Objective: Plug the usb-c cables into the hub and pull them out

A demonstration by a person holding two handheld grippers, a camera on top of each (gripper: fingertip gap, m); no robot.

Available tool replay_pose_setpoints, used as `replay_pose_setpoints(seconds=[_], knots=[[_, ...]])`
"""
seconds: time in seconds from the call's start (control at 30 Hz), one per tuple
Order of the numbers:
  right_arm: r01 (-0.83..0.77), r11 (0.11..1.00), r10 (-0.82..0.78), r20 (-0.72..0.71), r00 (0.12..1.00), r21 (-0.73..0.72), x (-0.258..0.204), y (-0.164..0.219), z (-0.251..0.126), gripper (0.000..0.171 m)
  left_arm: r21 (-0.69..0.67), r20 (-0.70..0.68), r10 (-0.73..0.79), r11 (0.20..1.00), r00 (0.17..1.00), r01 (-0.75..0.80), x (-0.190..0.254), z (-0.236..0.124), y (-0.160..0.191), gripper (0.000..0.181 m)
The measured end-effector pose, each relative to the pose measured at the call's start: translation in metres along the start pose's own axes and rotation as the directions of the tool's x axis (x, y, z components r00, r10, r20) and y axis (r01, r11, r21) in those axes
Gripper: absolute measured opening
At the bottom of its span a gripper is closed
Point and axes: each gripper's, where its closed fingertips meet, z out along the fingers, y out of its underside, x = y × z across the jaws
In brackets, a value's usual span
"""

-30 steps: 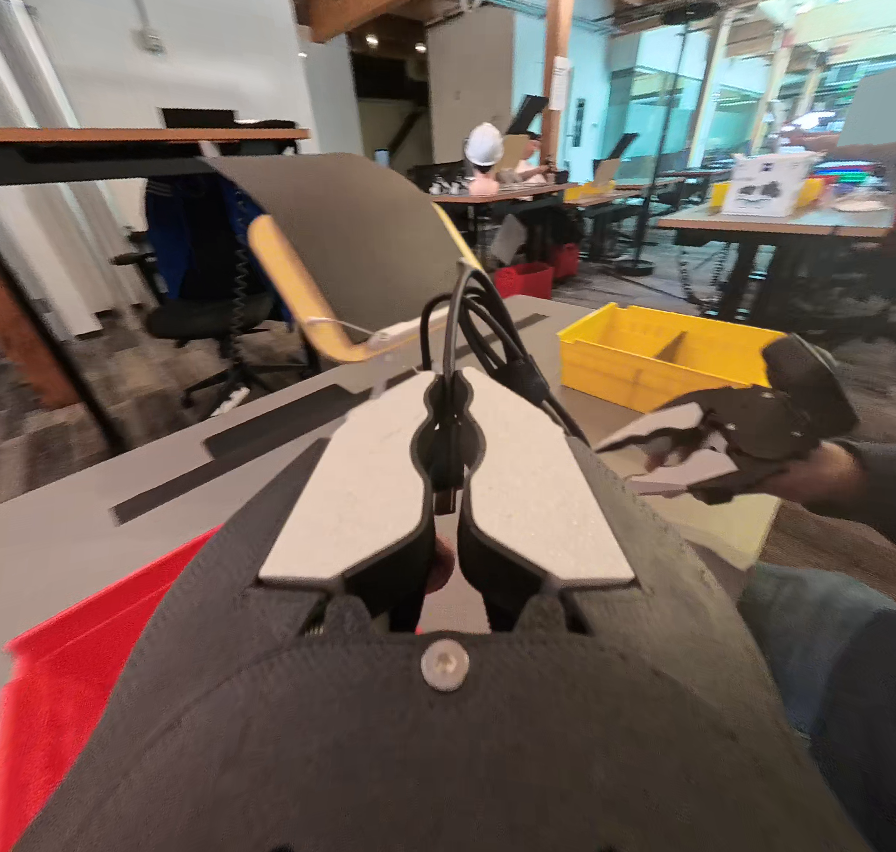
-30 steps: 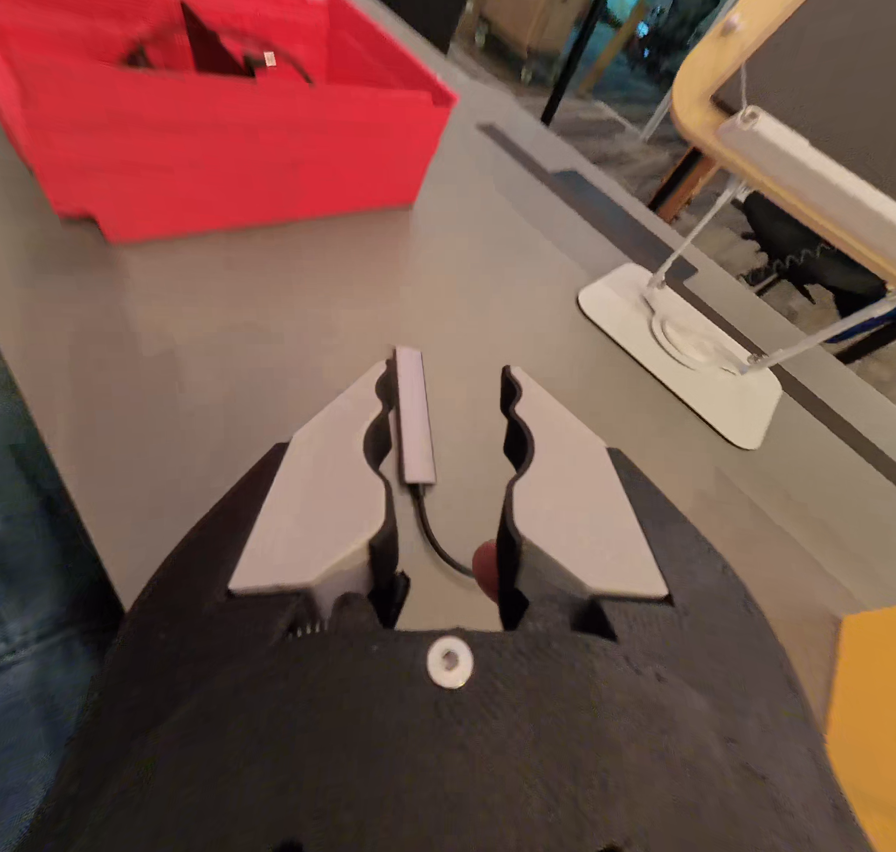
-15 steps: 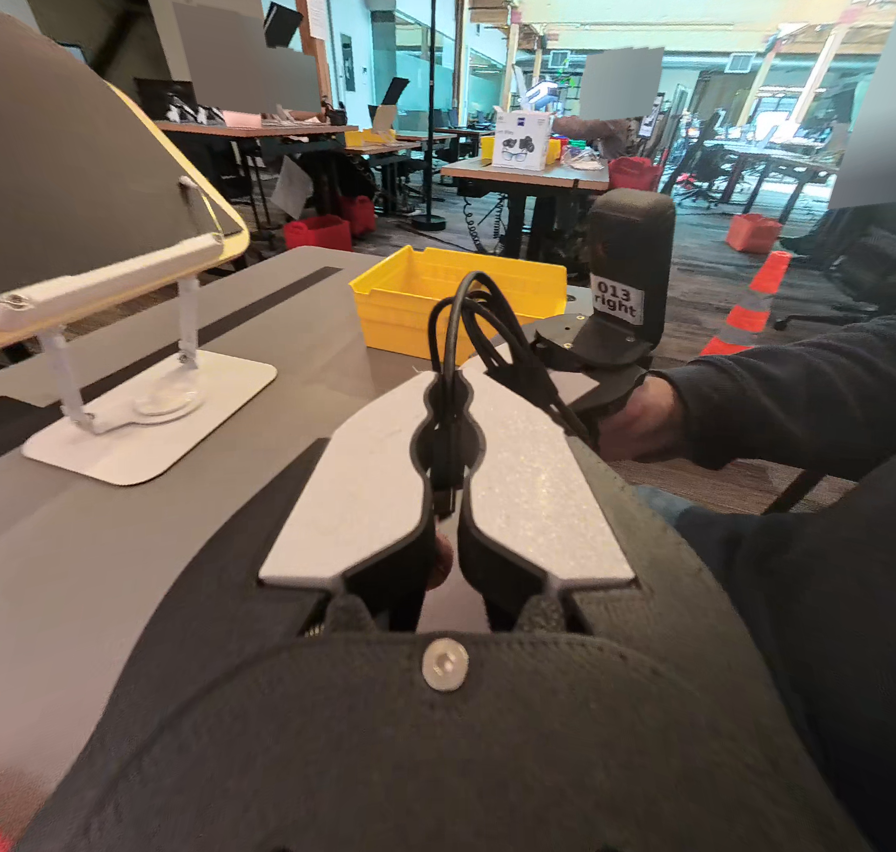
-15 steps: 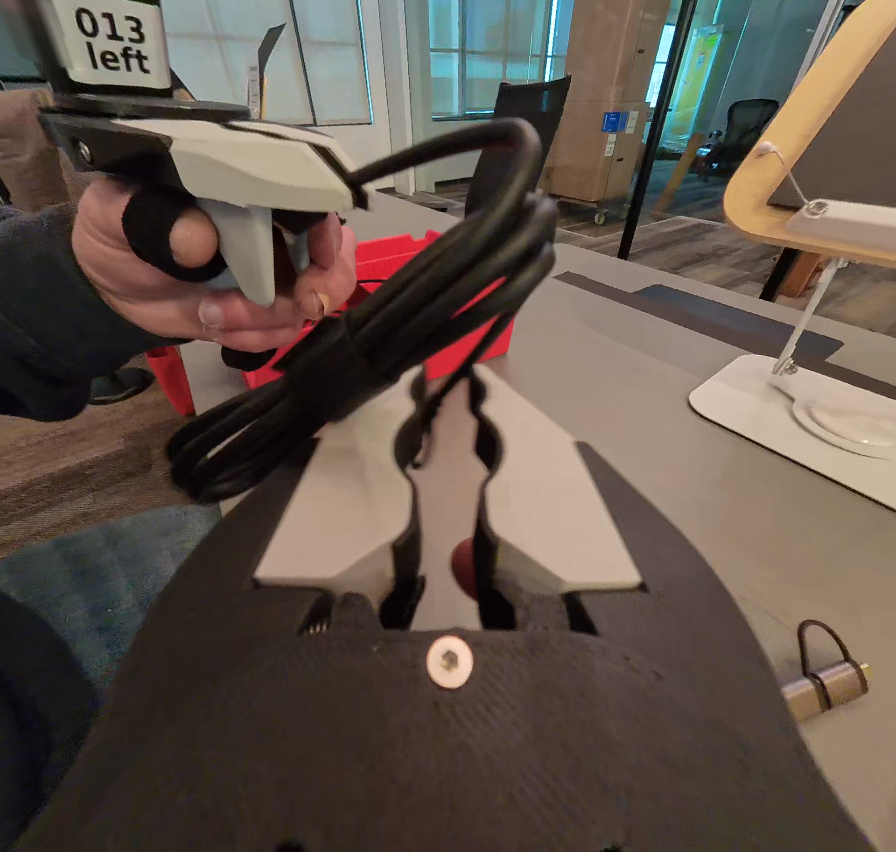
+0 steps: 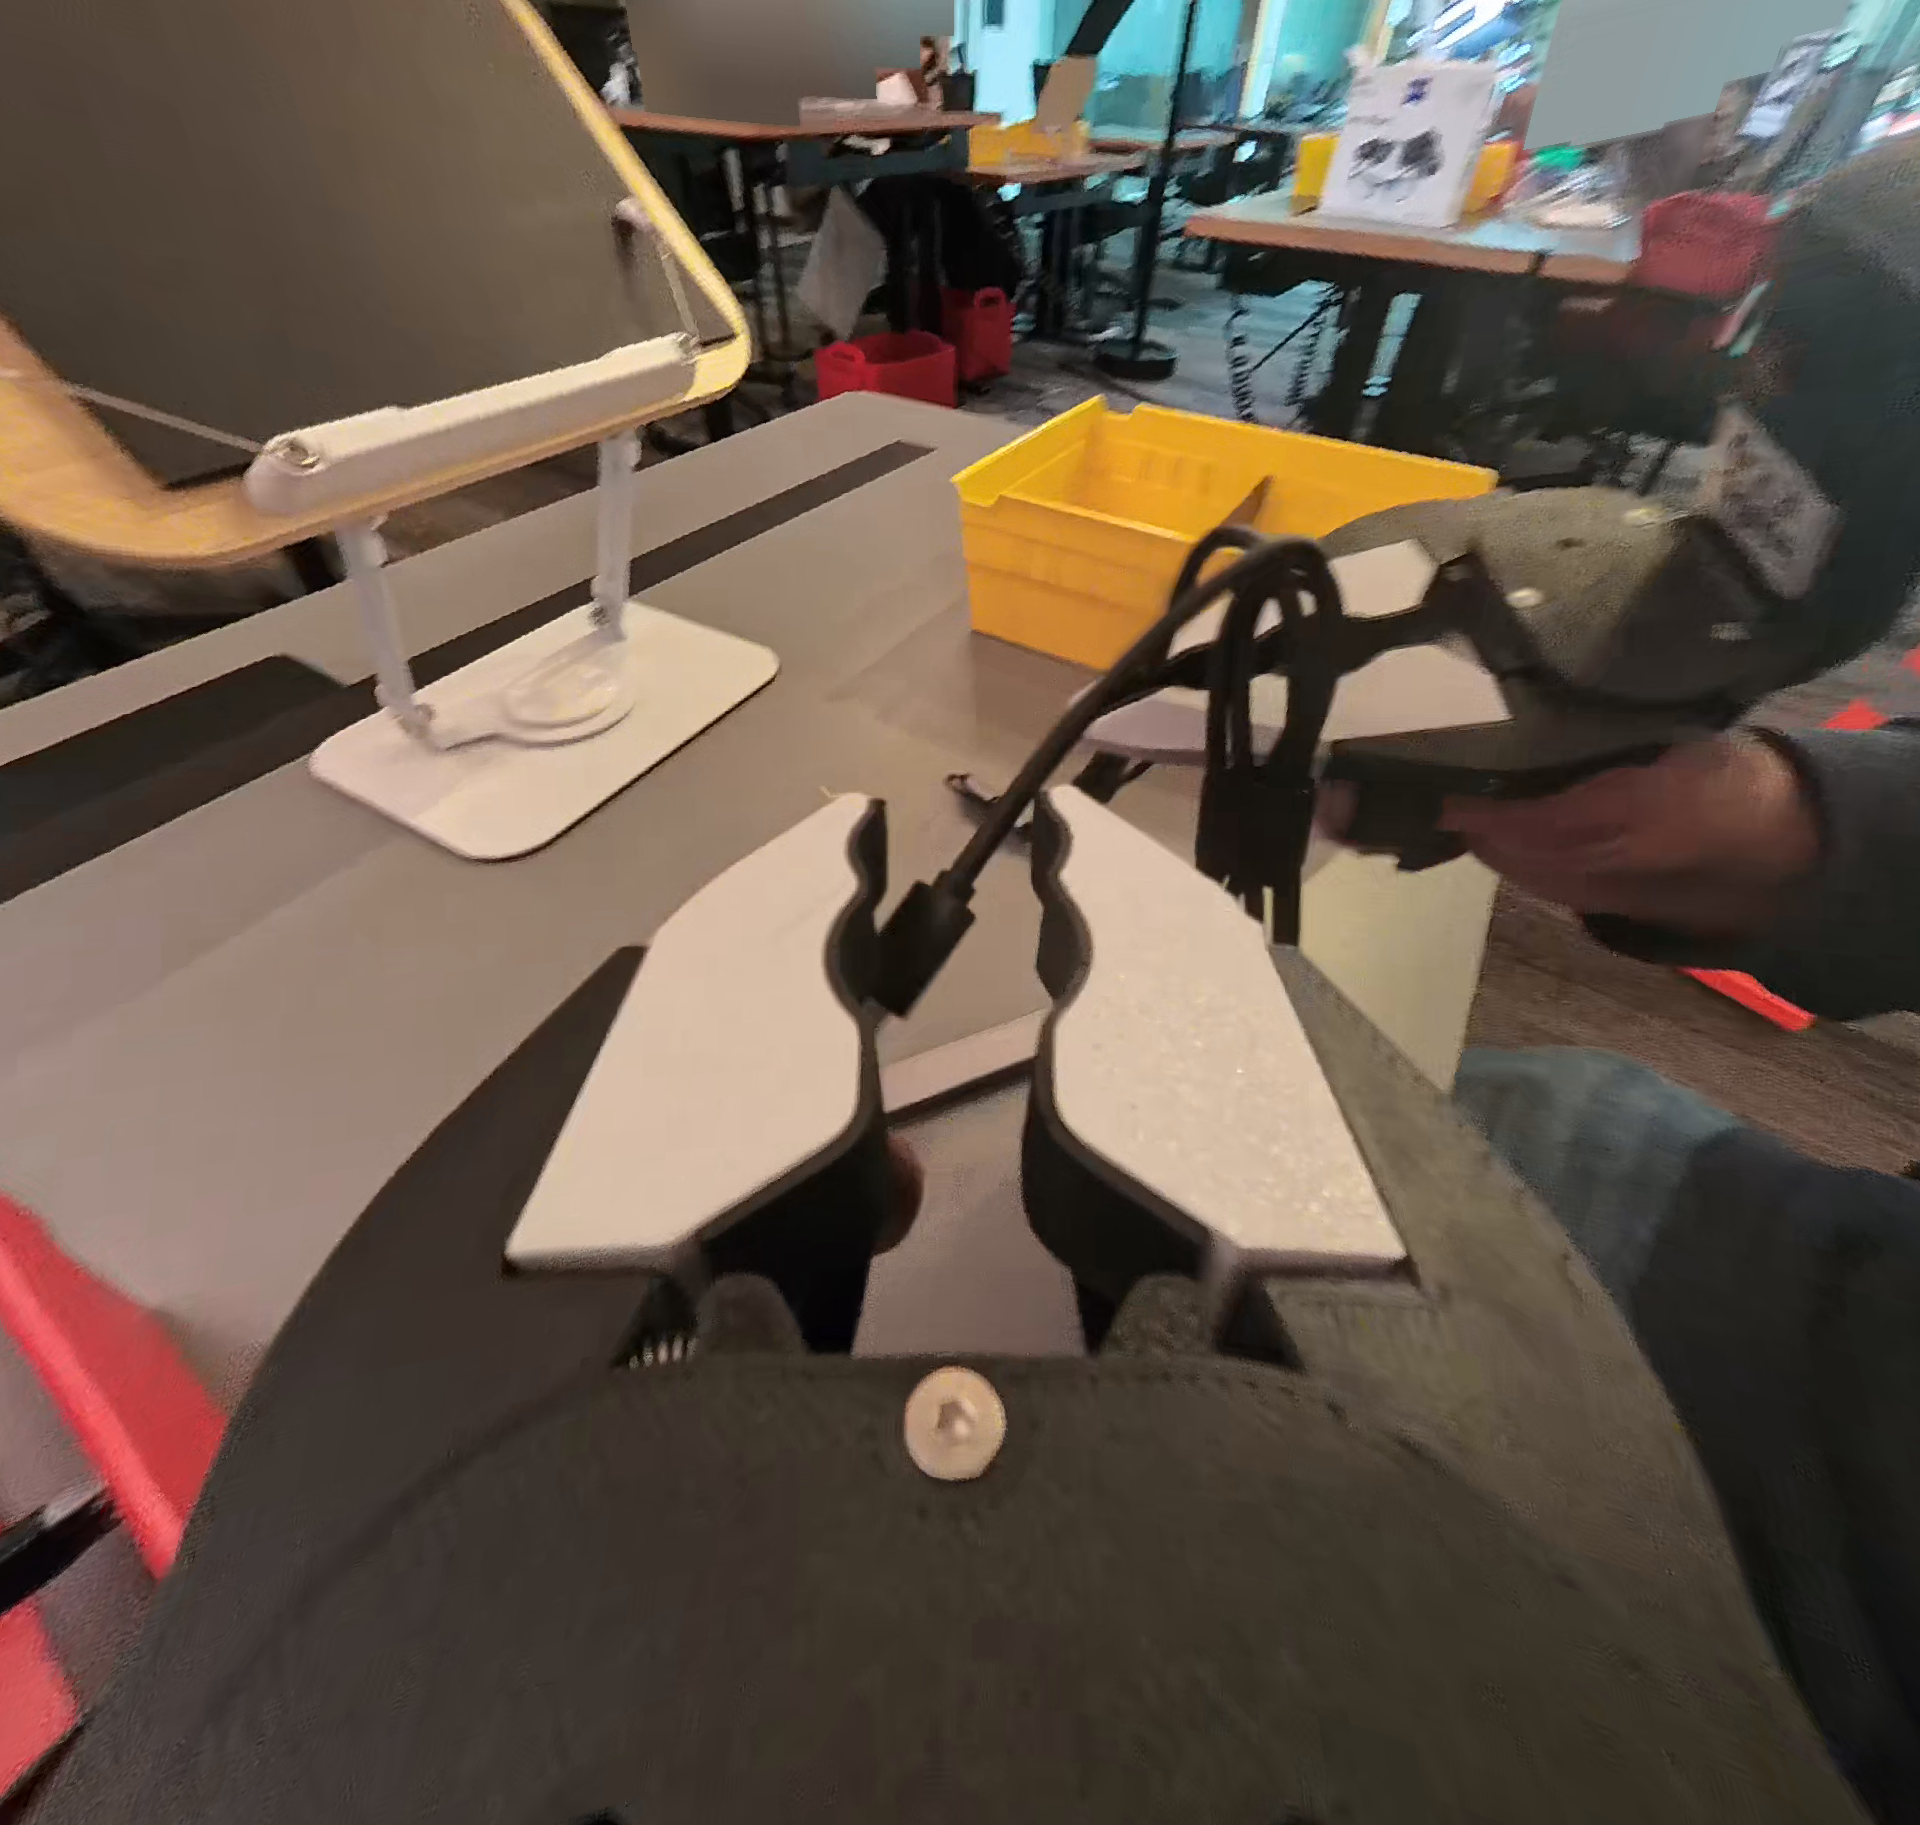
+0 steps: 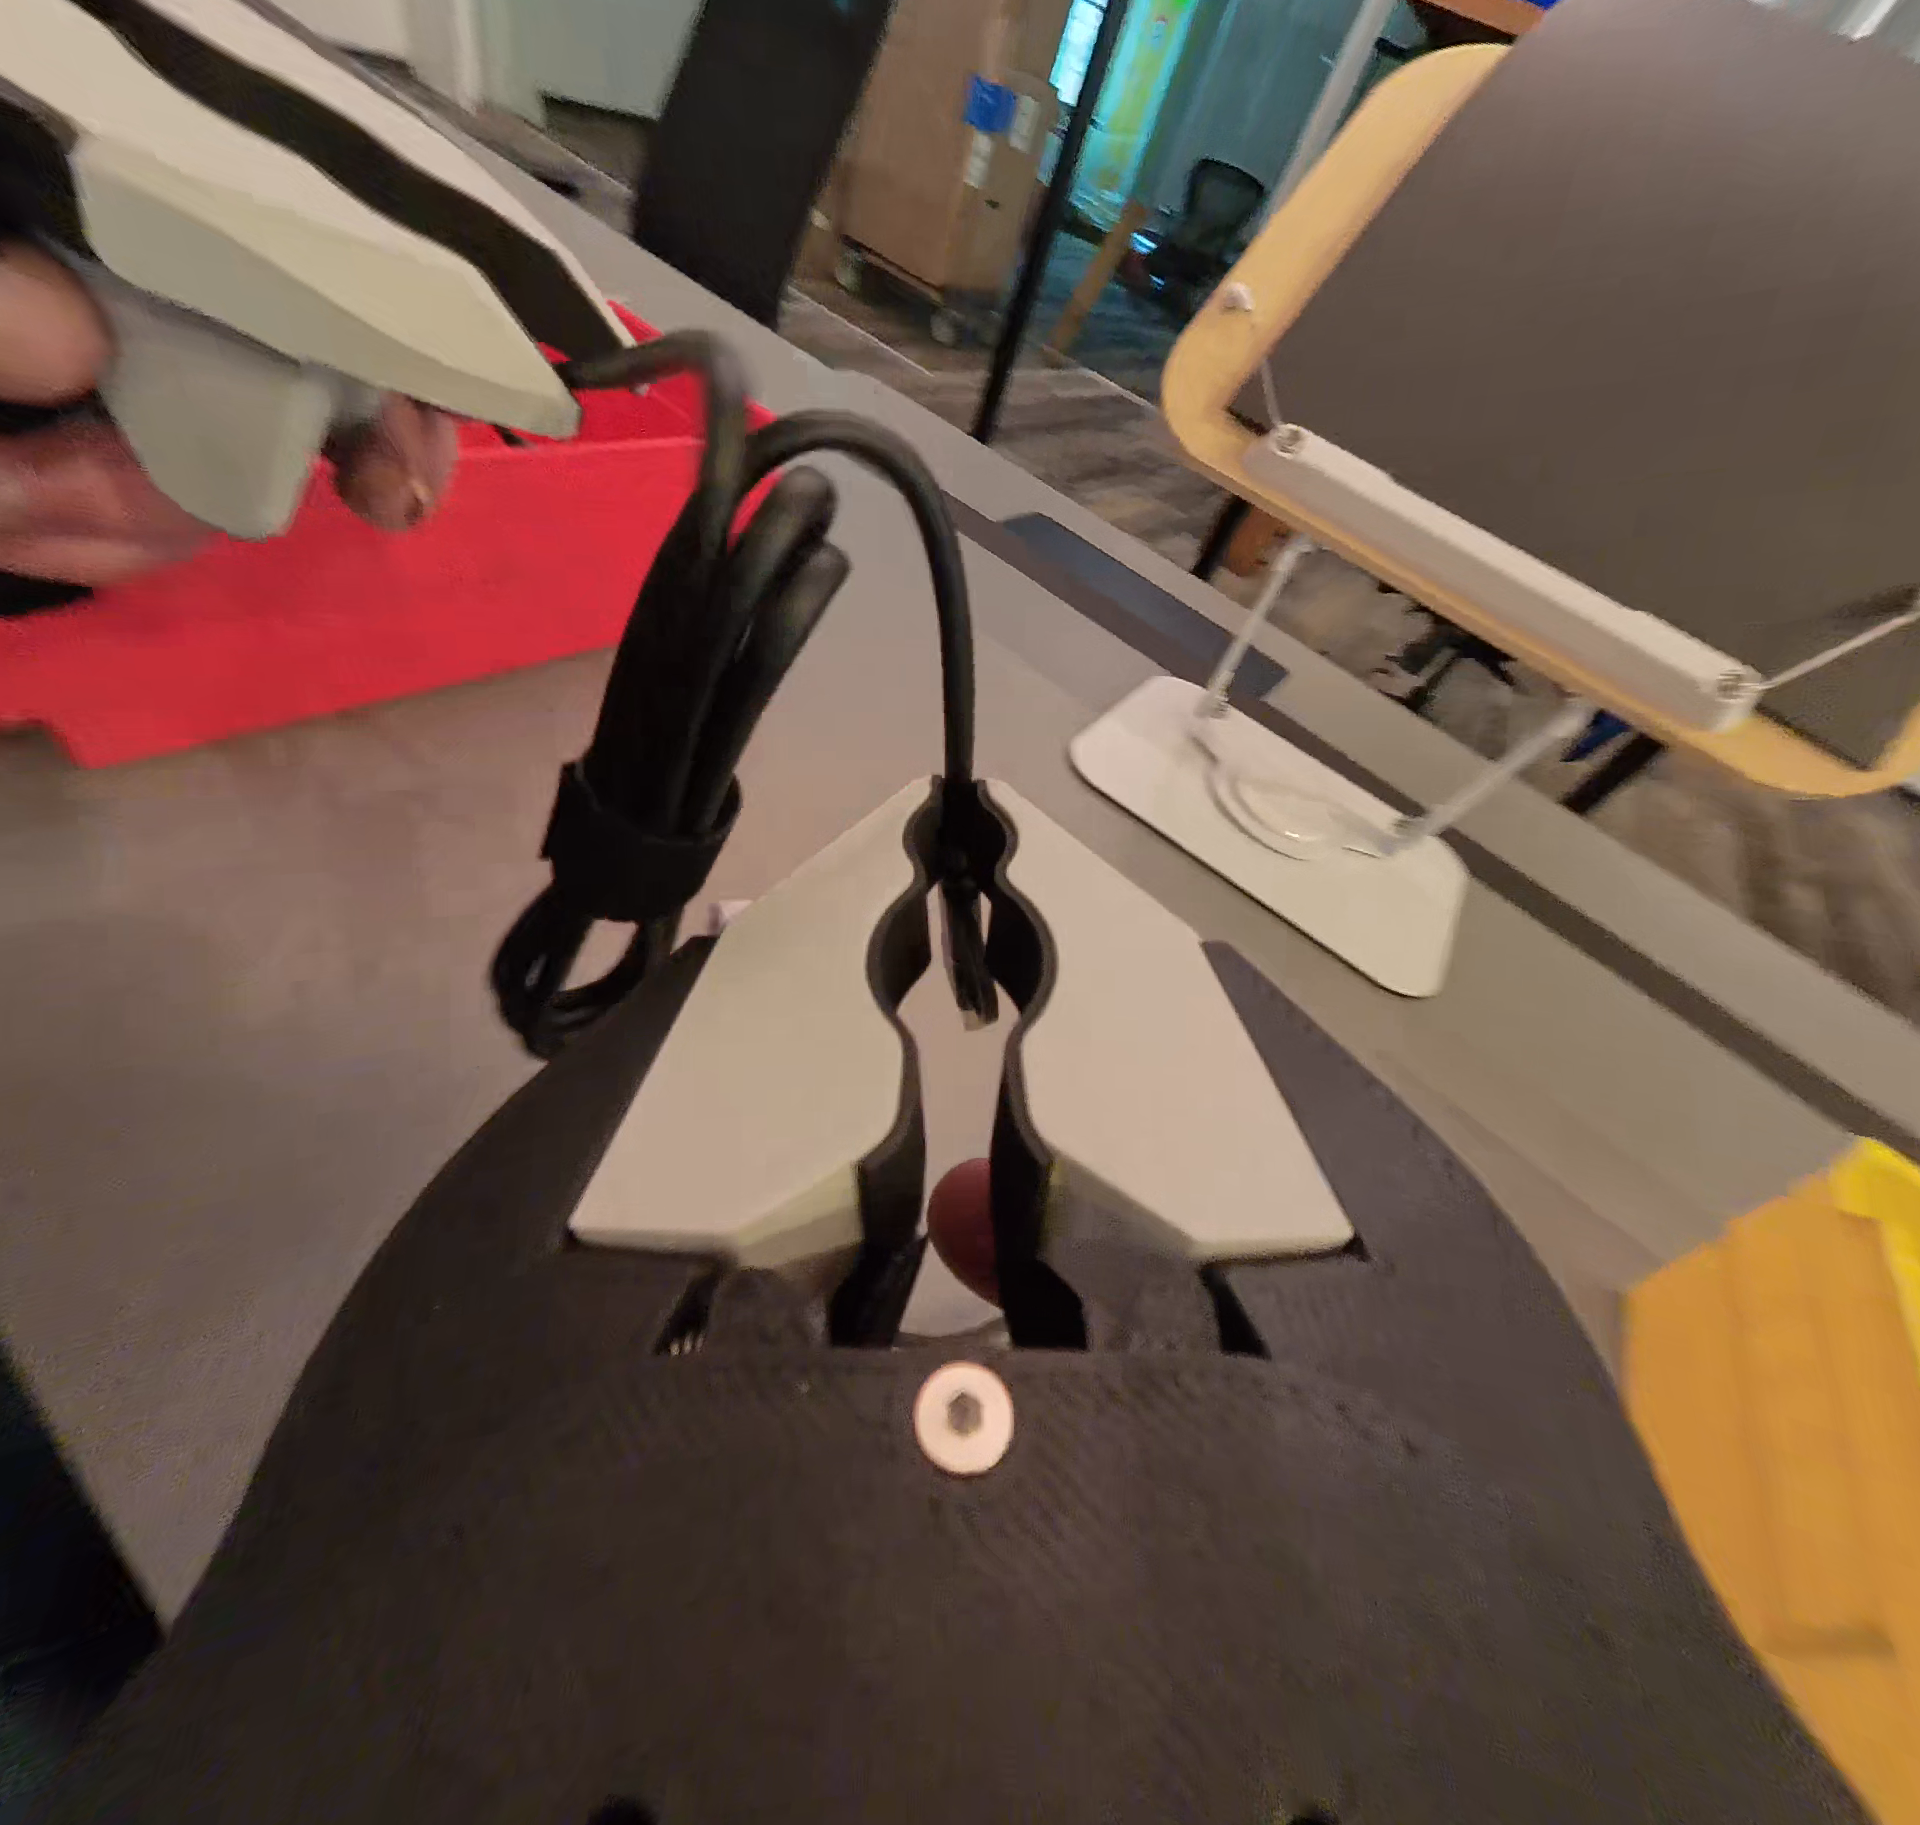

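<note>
- Left wrist view: our left gripper [image 5: 956, 902] stands apart, a black cable [image 5: 1101, 726] plug lying loose between its fingers, above the grey table [image 5: 312, 944].
- Right wrist view: our right gripper [image 6: 961, 840] is pinched onto the cable's other plug; the bundle hangs above the table.

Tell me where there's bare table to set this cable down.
Best: the bare table stretch between the red bin and the white stand base. Crowded on the yellow bin side, where the right gripper holds the cable and its bundle dangles.
</note>
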Motion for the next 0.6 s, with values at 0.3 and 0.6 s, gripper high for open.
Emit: replay_pose_setpoints(seconds=[0.3, 0.6], knots=[[0.262, 0.955, -0.282, -0.160, 0.946, -0.137, 0.015, 0.009, -0.003, 0.000, -0.208, 0.134, 0.213, 0.961, 0.968, -0.183, -0.014, 0.003, 0.030, 0.035], [0.403, 0.905, -0.420, -0.143, 0.896, -0.135, -0.004, -0.003, -0.007, 0.000, -0.414, 0.119, 0.619, 0.741, 0.776, -0.528, -0.008, 0.022, 0.069, 0.045]])
